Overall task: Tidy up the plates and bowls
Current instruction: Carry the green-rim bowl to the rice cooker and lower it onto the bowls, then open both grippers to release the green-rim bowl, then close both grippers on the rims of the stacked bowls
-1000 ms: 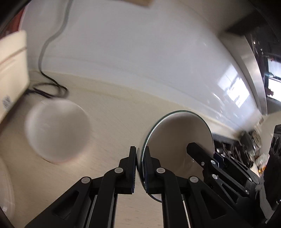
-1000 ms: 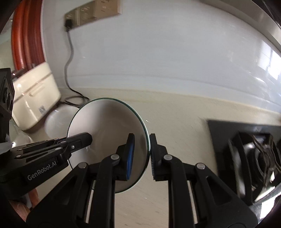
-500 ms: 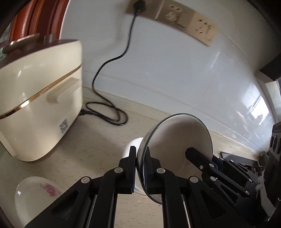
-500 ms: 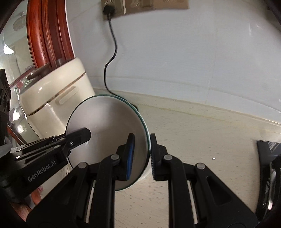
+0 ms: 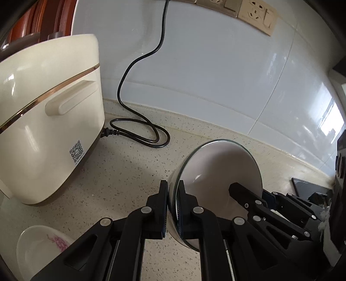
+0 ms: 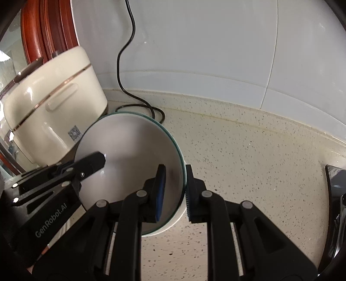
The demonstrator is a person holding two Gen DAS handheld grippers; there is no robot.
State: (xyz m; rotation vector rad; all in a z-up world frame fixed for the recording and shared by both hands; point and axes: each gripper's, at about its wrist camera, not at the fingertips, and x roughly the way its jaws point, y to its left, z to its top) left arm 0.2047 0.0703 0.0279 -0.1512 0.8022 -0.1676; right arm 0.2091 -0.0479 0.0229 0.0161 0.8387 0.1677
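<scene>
Left wrist view: bowl (image 5: 218,170), white with a thin green rim, tilted on edge, its hollow facing right of the left gripper (image 5: 172,207).
Bowl place: held above the speckled counter (image 5: 129,168), between the two grippers, its rim pinched on opposite sides.
Left gripper: jaws nearly together, clamped on the bowl's near-left rim, one finger outside the wall, one inside.
Right gripper (image 6: 175,190): jaws narrow, closed on the bowl's right rim; blue pad (image 6: 161,192) inside the bowl, the other finger outside.
Right wrist view: bowl (image 6: 129,160) ahead and left of the right gripper, left gripper reaching in from the far left.
Plate (image 5: 41,246): white with a pink flower print, on the counter down left of the left gripper.
Cooker (image 5: 47,116): cream with a gold band, ahead and left of both grippers.
Cord (image 5: 138,131): black, looped on the counter beyond the bowl, running up the white wall (image 5: 216,75) to the sockets (image 5: 244,13).
Hob (image 6: 335,194): dark edge far right of the right gripper.
</scene>
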